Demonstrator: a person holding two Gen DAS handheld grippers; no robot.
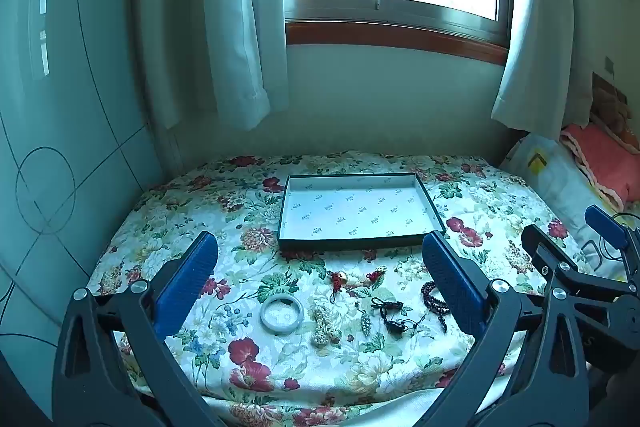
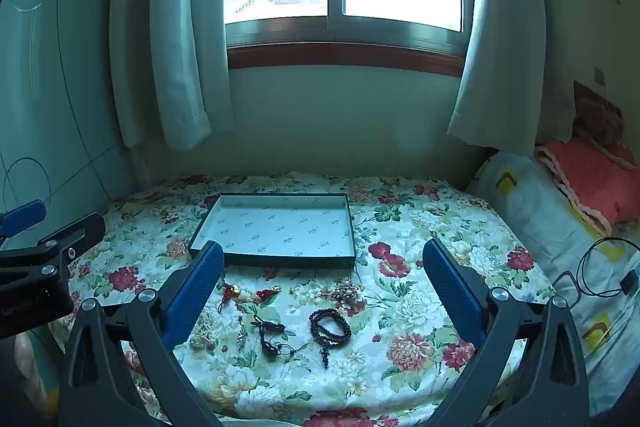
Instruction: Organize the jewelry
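An empty dark-rimmed tray (image 1: 434, 205) with a white patterned floor sits on the floral cloth; it also shows in the right wrist view (image 2: 354, 227). In front of it lie a pale jade bangle (image 1: 282, 314), a pearl bracelet (image 1: 323, 326), red charms (image 1: 340, 281), a black cord pendant (image 1: 390, 315) and a dark bead bracelet (image 2: 330, 327). My left gripper (image 1: 320, 247) is open and empty above the jewelry. My right gripper (image 2: 324, 255) is open and empty above the beads.
The floral cloth (image 2: 432, 347) covers the table under a curtained window. A pillow and pink blanket (image 2: 588, 187) lie at the right, with a black cable (image 2: 600, 271). A tiled wall (image 1: 60, 147) stands at the left.
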